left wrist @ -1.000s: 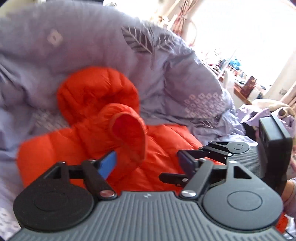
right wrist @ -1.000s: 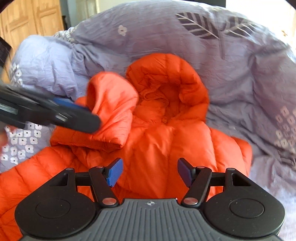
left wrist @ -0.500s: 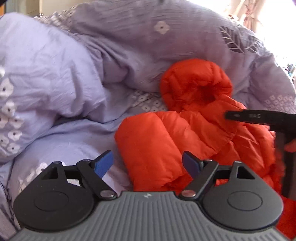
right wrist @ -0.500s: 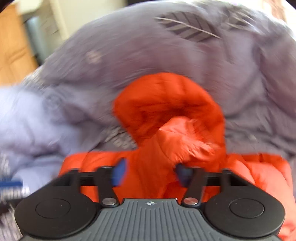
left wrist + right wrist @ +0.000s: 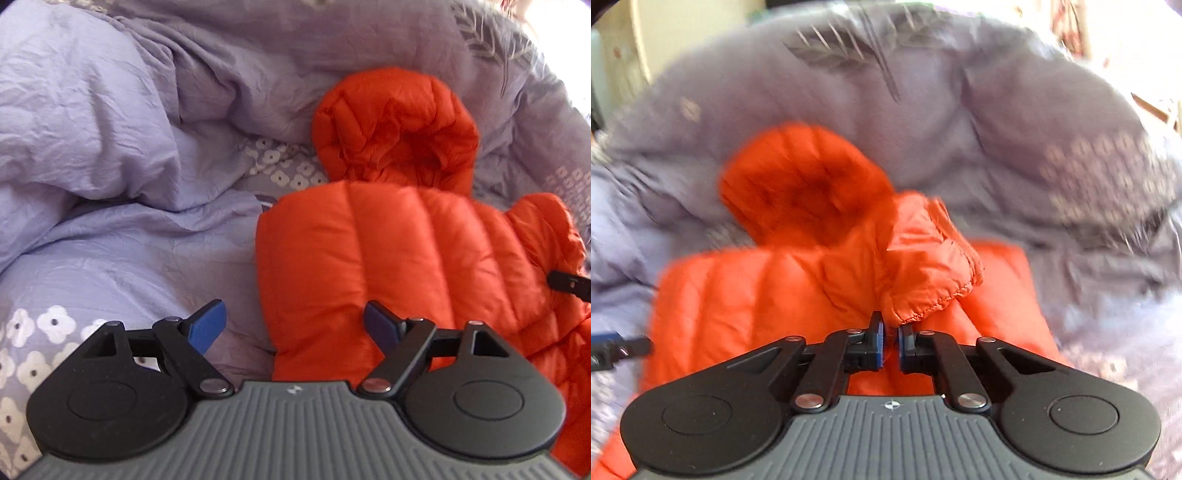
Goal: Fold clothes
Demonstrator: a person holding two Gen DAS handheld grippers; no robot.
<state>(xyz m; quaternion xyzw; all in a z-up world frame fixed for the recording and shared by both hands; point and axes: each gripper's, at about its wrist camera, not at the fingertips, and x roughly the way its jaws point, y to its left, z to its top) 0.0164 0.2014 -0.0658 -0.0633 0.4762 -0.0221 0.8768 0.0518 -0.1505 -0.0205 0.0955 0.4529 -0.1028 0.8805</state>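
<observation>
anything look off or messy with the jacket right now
Nothing damaged. The orange jacket lies half folded on a rumpled duvet, its hood still sticking out on top. One cuff is bunched up, pinched in the right gripper. The left gripper is open over the jacket's edge.

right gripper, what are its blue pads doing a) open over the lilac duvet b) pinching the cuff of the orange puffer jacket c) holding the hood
b: the right gripper has its pads closed on the stitched cuff of the orange puffer jacket.
</observation>
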